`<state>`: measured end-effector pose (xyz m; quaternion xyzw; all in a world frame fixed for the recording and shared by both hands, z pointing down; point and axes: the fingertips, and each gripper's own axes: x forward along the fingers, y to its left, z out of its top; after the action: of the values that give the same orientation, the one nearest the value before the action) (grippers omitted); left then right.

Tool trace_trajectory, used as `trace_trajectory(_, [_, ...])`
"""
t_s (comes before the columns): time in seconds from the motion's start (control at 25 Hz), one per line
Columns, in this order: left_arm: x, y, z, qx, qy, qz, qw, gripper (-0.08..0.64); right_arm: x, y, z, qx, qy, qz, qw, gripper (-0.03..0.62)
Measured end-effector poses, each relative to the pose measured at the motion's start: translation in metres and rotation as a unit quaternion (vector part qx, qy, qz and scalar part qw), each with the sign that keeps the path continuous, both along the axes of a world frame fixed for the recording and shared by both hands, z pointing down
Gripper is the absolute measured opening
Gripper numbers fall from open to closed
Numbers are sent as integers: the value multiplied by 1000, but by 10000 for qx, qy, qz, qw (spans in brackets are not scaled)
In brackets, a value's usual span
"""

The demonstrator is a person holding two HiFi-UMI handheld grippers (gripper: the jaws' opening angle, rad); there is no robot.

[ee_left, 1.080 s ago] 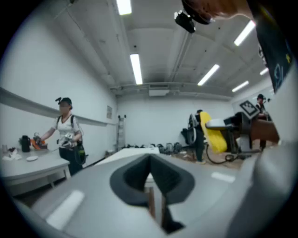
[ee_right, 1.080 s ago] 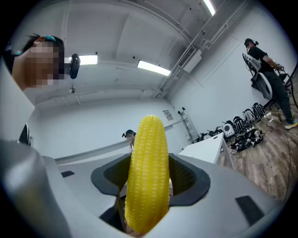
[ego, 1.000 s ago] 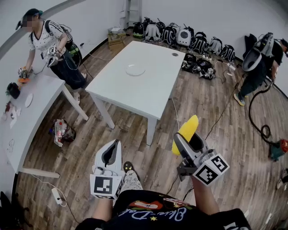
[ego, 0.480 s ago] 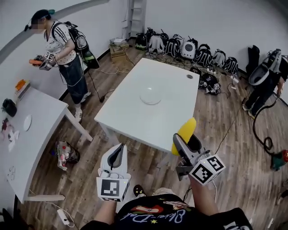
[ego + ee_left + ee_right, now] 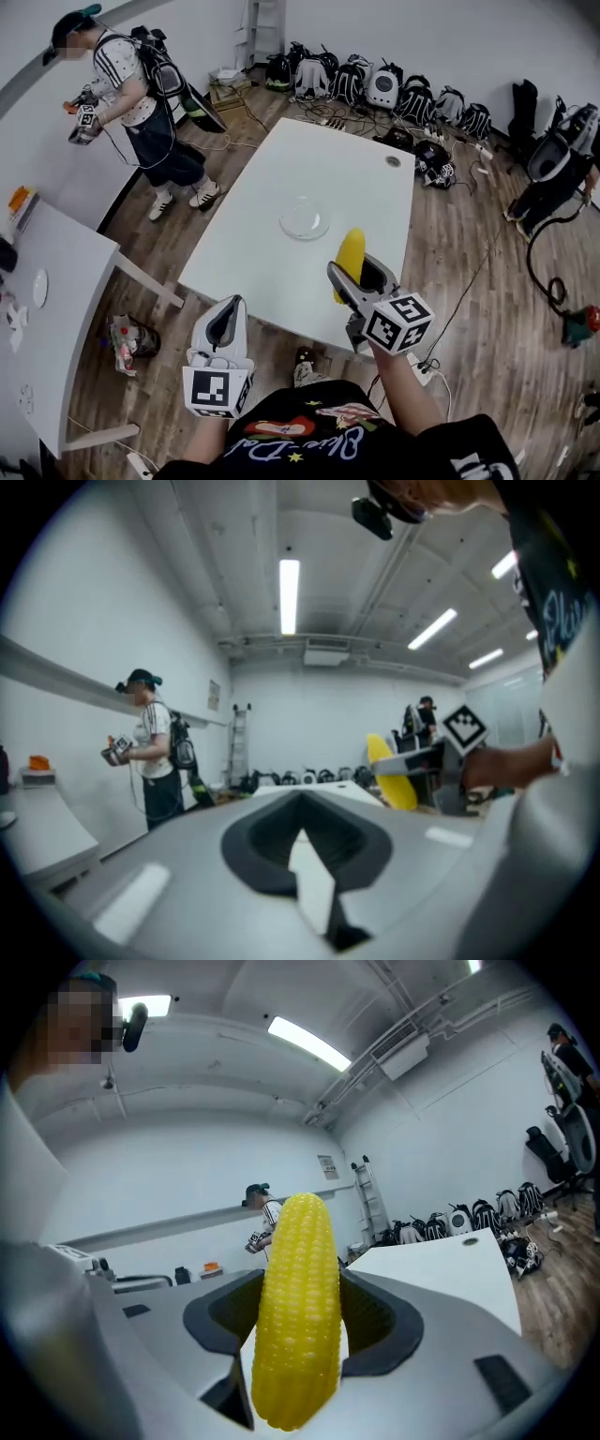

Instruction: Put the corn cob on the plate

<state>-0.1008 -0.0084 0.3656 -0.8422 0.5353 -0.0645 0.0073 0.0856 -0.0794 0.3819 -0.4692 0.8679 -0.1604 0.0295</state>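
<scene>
My right gripper (image 5: 354,274) is shut on a yellow corn cob (image 5: 350,257), which stands up out of the jaws over the near edge of the white table (image 5: 347,178). In the right gripper view the corn cob (image 5: 295,1312) fills the middle, clamped between both jaws. A clear glass plate (image 5: 304,217) lies in the middle of the table, ahead and left of the cob. My left gripper (image 5: 226,328) hangs shut and empty below the table's near edge; its own view shows the jaws (image 5: 305,841) together, with the cob (image 5: 392,772) off to the right.
A second white table (image 5: 37,309) stands at the left. A person (image 5: 131,94) with hand-held grippers stands at the far left. Backpacks (image 5: 375,86) line the far wall. Another person (image 5: 562,159) and a cable (image 5: 544,272) are at the right. Wooden floor surrounds the table.
I have walked up to the white table: it and the plate are much nearer. The right gripper with the cob now reaches over the table's near edge. The left gripper stays low.
</scene>
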Motion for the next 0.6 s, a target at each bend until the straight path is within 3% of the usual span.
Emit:
trace_trajectory(0.12, [-2, -44, -4, 54, -77, -37, 9999, -6, -2, -62, 23, -36, 556, -31, 9984, 244])
trace_trajectory(0.32, [-8, -87, 5, -33, -156, -139, 9998, -6, -6, -135, 78, -558, 1315, -364, 9891, 244])
trace_trajectory(0.6, [-17, -122, 22, -613, -218, -206, 9977, -6, -24, -214, 135, -1485, 1961, -783, 9661, 244])
